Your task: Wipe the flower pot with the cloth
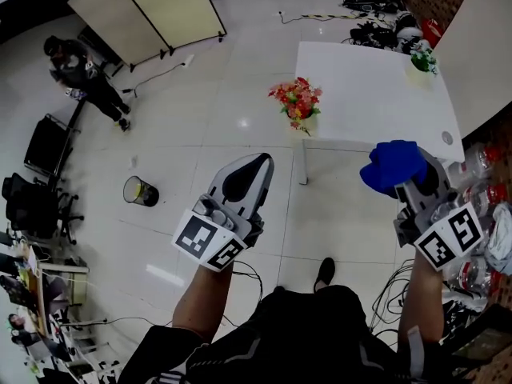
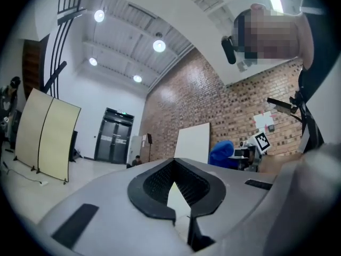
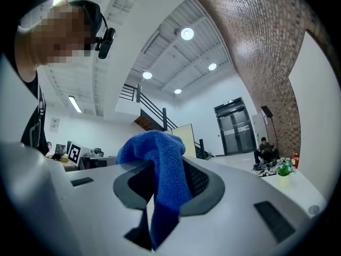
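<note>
The flower pot [image 1: 298, 106], full of red and orange flowers, stands on the near left corner of a white table [image 1: 376, 94] ahead of me. My right gripper [image 1: 410, 181] is raised in front of the table's near right side, shut on a bunched blue cloth [image 1: 392, 165]. In the right gripper view the cloth [image 3: 159, 167] hangs down between the jaws of the right gripper [image 3: 160, 199]. My left gripper [image 1: 250, 173] is held up over the floor, left of the table, shut with nothing in it. The left gripper view shows the left gripper [image 2: 177, 192] with its pads together and the cloth [image 2: 221, 153] off to the right.
A second small potted plant [image 1: 422, 61] sits at the table's far right corner. On the floor are a round bin [image 1: 140, 191] at the left and cables near my feet. A folding screen [image 1: 152, 10] and a person [image 1: 88, 74] are farther left. Clear jars [image 1: 478, 166] crowd the right edge.
</note>
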A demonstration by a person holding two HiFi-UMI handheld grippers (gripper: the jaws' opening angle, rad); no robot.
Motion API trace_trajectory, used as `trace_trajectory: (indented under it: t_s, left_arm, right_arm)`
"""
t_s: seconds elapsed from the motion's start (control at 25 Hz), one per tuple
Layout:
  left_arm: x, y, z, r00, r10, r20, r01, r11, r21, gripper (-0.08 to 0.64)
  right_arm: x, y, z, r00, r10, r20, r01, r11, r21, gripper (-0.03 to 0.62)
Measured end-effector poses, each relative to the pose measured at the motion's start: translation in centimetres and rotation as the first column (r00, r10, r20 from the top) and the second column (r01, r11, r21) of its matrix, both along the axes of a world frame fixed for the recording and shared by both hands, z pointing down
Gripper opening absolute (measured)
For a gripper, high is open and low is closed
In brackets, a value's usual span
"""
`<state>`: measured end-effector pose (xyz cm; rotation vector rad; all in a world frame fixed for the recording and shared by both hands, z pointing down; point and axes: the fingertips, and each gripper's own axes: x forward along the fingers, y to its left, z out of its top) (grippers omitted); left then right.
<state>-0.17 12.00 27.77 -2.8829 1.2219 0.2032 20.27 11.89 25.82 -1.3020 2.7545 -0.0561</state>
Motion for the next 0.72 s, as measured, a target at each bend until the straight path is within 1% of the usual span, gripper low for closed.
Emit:
trace_trajectory:
  t_s: [0.16,0.36,0.44,0.56,0.72]
  left_arm:
    - [-2.5,3.8,-0.7,0.999,0.029,0.018,-0.029,1.000,0.001,0.005]
    - [-5.8,7.7,-1.5,0.998,0.059,0.008,-0.059,0.998,0.000,0.005]
    - [-6.4,9.4,-1.6,0.997,0.073,0.014,-0.073,0.997,0.005,0.005]
    - [-7.1,11.6,-1.1,0.996,0.092,0.012,-0.091,0.996,-0.014,0.005]
    - [-7.5,14.1,-1.2,0.997,0.082,-0.007,-0.082,0.996,-0.030,0.005]
  right_arm:
    - [-2.8,4.3,-0.6,0.999,0.047,0.003,-0.047,0.999,0.013,0.091]
    - [-7.3,9.5,-0.2,0.996,0.087,-0.018,-0.086,0.996,0.007,0.091]
    - [-8.6,11.5,0.1,0.994,0.101,-0.033,-0.101,0.995,-0.003,0.091]
    - [-10.0,14.3,0.5,0.993,0.115,-0.031,-0.115,0.993,-0.016,0.091]
    - [-10.8,17.3,-0.1,0.993,0.117,-0.031,-0.117,0.993,-0.013,0.091]
